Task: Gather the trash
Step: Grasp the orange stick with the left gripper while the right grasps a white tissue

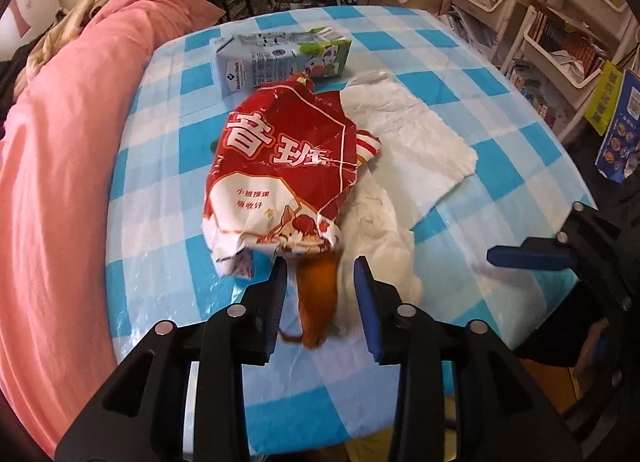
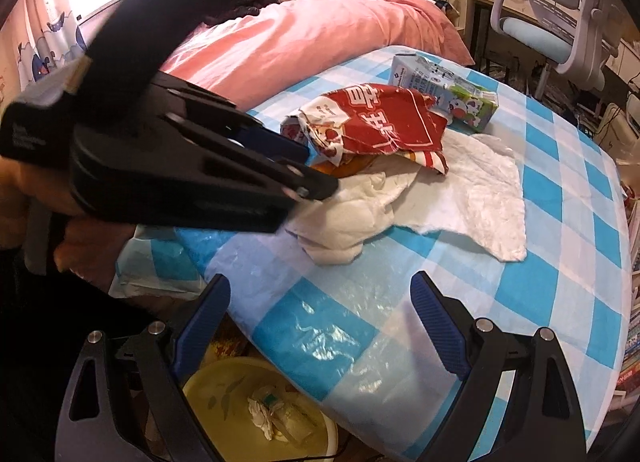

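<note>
Round table covered with a blue-and-white checked plastic cloth [image 1: 168, 165]; a pink quilt [image 1: 60, 149] lies along its far side.

Trash on the table: a crumpled red-and-white printed paper wrapper [image 1: 280, 165] near the middle, lying partly over a piece of orange peel [image 1: 318, 302] and over wrinkled white tissue paper [image 1: 404, 141]. The tissue spreads flat toward the right side of the table and bunches up at the near edge. Behind the wrapper, just beside it, a pale blue milk carton [image 1: 276, 59] lies on its side.

Left gripper [image 1: 322, 302]: pointing steeply down at the near end of the wrapper, jaws partly open. The orange peel sits between the blue pads, but a gap shows on both sides of it; nothing is gripped. The left finger [image 1: 276, 294] is just at the wrapper's torn edge.

Right gripper [image 2: 322, 326]: jaws wide apart and empty, hovering over the near edge of the table, well clear of the trash.

Below the table edge, right wrist view: a yellow plastic basin [image 2: 224, 402] holding crumpled white scraps [image 2: 276, 414].
</note>
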Demonstrator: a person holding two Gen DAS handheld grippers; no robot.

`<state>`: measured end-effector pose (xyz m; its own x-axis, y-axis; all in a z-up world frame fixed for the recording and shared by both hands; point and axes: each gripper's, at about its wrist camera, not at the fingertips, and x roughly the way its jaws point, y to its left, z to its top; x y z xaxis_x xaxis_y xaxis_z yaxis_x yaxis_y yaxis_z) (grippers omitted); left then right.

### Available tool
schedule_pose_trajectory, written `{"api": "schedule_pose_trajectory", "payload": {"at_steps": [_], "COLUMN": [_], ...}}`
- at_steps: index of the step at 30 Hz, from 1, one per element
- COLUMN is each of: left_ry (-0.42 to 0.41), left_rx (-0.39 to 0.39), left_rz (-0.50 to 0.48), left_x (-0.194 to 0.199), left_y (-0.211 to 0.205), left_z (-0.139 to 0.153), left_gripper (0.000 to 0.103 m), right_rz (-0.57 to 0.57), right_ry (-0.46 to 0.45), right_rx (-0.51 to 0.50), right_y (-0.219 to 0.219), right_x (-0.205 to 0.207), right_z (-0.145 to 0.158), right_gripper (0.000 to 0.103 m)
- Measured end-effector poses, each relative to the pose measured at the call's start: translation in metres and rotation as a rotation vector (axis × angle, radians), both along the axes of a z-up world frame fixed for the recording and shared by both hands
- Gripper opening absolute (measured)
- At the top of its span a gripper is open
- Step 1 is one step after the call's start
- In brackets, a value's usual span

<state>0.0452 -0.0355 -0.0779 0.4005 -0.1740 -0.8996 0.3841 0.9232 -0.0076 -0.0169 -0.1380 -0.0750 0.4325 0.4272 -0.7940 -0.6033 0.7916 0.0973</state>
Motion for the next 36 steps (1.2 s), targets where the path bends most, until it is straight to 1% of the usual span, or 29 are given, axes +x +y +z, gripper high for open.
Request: {"api": "schedule_pose_trajectory", "payload": {"at_steps": [1, 2, 4, 6, 10, 12, 13, 14, 16, 17, 18, 20, 21, 22, 24, 27, 28, 29, 30, 31, 32, 33, 36], "left_ry": [0.014, 0.023, 0.039, 0.037, 0.062, 0.087, 0.095, 0.094, 0.095, 0.095, 0.093, 0.095, 0.096, 0.094, 0.095, 0.104, 0.1, 0.1, 0.097, 0.1, 0.11, 0.112, 0.094], "left_rx": [-0.021, -0.031, -0.052, -0.063, -0.079, -0.068, -0.062, -0.058, -0.055, -0.053, -0.047, -0.039, -0.035, -0.03, -0.018, 0.01, 0.014, 0.014, 0.014, 0.01, -0.008, -0.023, -0.036], "left_rz": [0.004, 0.007, 0.013, 0.012, 0.006, 0.021, 0.024, 0.026, 0.03, 0.032, 0.035, 0.037, 0.035, 0.034, 0.025, 0.001, -0.009, -0.017, -0.029, -0.036, -0.038, -0.033, -0.012], "left_x": [0.002, 0.003, 0.002, -0.004, -0.014, -0.013, -0.013, -0.013, -0.013, -0.012, -0.011, -0.01, -0.01, -0.01, -0.011, -0.013, -0.014, -0.016, -0.019, -0.021, -0.023, -0.026, -0.039], "left_y": [0.001, 0.003, 0.008, 0.014, 0.024, 0.028, 0.029, 0.03, 0.032, 0.033, 0.034, 0.034, 0.034, 0.033, 0.031, 0.02, 0.016, 0.013, 0.01, 0.008, 0.008, 0.009, 0.013], "left_z": [-0.001, -0.002, 0.002, 0.01, 0.015, 0.01, 0.009, 0.008, 0.008, 0.008, 0.008, 0.006, 0.006, 0.005, 0.003, -0.005, -0.006, -0.007, -0.007, -0.007, -0.006, -0.004, 0.002], "left_gripper": [0.024, 0.018, 0.017, 0.017, 0.017, 0.017, 0.017, 0.017, 0.018, 0.018, 0.02, 0.023, 0.026, 0.029, 0.033, 0.033, 0.033, 0.033, 0.027, 0.018, 0.017, 0.017, 0.016], "right_rz": [-0.003, -0.007, -0.016, -0.031, -0.067, -0.068, -0.064, -0.054, -0.036, -0.026, -0.021, -0.023, -0.027, -0.033, -0.046, -0.083, -0.097, -0.115, -0.127, -0.143, -0.144, -0.133, -0.113], "right_ry": [-0.004, -0.01, -0.022, -0.031, -0.015, 0.001, 0.01, 0.027, 0.012, 0.014, 0.018, 0.02, 0.023, 0.03, 0.038, 0.059, 0.06, 0.063, 0.062, 0.041, 0.026, 0.014, -0.009], "right_rx": [0.002, 0.004, 0.01, 0.024, 0.073, 0.079, 0.071, 0.05, 0.022, 0.015, 0.01, -0.009, -0.016, -0.024, -0.042, -0.059, -0.06, -0.056, -0.046, -0.018, 0.002, 0.028, 0.034], "right_y": [0.002, 0.005, 0.009, 0.012, 0.018, 0.023, 0.026, 0.029, 0.031, 0.03, 0.028, 0.019, 0.015, 0.009, -0.004, -0.025, -0.03, -0.036, -0.04, -0.044, -0.043, -0.041, -0.027], "right_x": [0.001, 0.002, 0.006, 0.01, 0.024, 0.029, 0.031, 0.031, 0.028, 0.026, 0.025, 0.021, 0.02, 0.018, 0.015, 0.011, 0.011, 0.01, 0.01, 0.008, 0.008, 0.007, 0.008], "right_z": [0.0, 0.001, 0.002, 0.002, -0.002, -0.007, -0.012, -0.017, -0.019, -0.017, -0.017, -0.016, -0.016, -0.015, -0.014, -0.012, -0.012, -0.011, -0.01, -0.006, -0.003, 0.001, 0.002], "right_gripper": [0.088, 0.088, 0.088, 0.088, 0.086, 0.072, 0.059, 0.052, 0.041, 0.038, 0.032, 0.027, 0.024, 0.023, 0.023, 0.023, 0.025, 0.03, 0.048, 0.064, 0.067, 0.067, 0.068]}}
